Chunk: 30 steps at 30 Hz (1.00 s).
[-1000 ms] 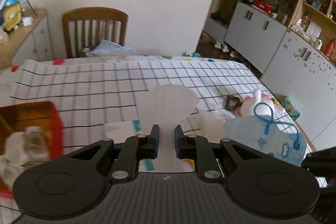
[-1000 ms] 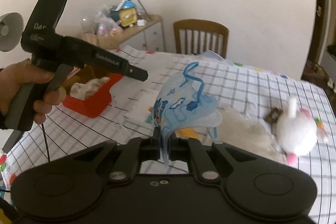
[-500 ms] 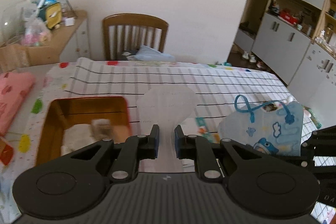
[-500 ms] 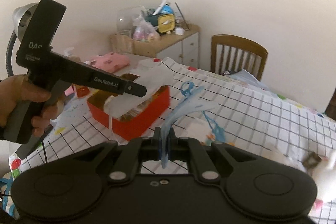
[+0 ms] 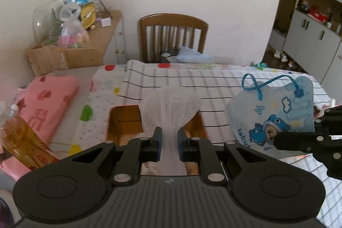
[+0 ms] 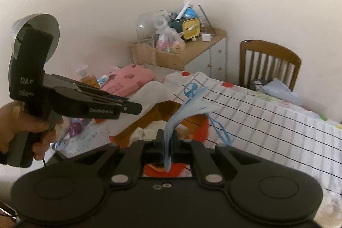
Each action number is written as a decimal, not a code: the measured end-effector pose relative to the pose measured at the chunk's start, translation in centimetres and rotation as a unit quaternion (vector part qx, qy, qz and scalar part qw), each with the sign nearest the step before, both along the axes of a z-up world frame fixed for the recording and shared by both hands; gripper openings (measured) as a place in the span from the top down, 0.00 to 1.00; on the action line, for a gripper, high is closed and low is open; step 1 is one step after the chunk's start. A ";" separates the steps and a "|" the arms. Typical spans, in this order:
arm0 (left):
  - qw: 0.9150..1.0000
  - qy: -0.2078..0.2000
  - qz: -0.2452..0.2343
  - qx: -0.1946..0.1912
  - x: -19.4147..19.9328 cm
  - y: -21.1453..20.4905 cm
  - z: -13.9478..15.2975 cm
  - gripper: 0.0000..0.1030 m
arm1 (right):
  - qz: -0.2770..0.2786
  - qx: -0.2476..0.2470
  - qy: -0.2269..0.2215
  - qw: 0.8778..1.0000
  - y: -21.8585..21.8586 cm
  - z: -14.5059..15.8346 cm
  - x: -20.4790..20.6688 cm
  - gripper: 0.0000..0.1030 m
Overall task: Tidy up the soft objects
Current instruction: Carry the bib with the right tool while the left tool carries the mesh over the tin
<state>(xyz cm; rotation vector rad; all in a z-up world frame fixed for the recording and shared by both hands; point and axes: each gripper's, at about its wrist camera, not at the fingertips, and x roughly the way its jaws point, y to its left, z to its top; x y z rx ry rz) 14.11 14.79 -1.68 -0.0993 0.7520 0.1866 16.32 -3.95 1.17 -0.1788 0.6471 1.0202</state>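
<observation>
at the far left of the left wrist view a bottle of amber liquid (image 5: pixel 20 140) leans beside a folded pink cloth (image 5: pixel 48 104) printed with red hearts. behind them a wooden side cabinet (image 5: pixel 94 50) carries a heap of bags and toys. moving right, the red bin (image 5: pixel 119 119) sits on the table's grid-patterned cloth (image 5: pixel 213 82), its inside brown, with pale soft things lying in it (clearer from the right wrist view). directly over the bin the left gripper (image 5: pixel 169 143) pinches a white mesh cloth (image 5: pixel 170 106), which fans out above the pressed-in fingers. a wooden chair (image 5: pixel 173 35) stands beyond the table against the wall. further right the blue cartoon bib (image 5: pixel 275 119) hangs in the air above the tablecloth, held from the side by the right gripper (image 6: pixel 167 142), whose fingers are clamped tight on the bib's edge. in the right wrist view a hand (image 6: pixel 23 131) grasps the left gripper's handle, and the bib's blue ties dangle near the bin's red rim (image 6: pixel 204 127).
</observation>
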 end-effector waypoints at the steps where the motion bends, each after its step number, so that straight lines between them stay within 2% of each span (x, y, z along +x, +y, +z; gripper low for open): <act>1: 1.000 0.003 0.002 0.001 0.3 0.6 -0.2 0.86 | 0.001 0.000 0.005 1.000 0.8 -0.2 0.2 0.95; 8: 1.000 0.015 0.018 0.020 2.4 3.7 -1.6 0.86 | 0.002 -0.006 0.041 0.999 5.2 -2.7 1.4 0.95; 17: 0.999 -0.023 0.025 0.029 5.1 6.4 0.2 0.86 | 0.001 -0.029 0.058 0.998 8.3 -5.4 1.8 0.95; 24: 1.000 0.022 0.014 0.002 6.7 6.7 -3.7 0.86 | -0.001 -0.029 0.103 0.994 9.5 -7.7 2.8 0.95; 30: 0.998 0.070 -0.006 0.001 6.7 5.7 -7.4 0.86 | -0.008 -0.048 0.122 0.991 9.9 -9.5 3.1 0.93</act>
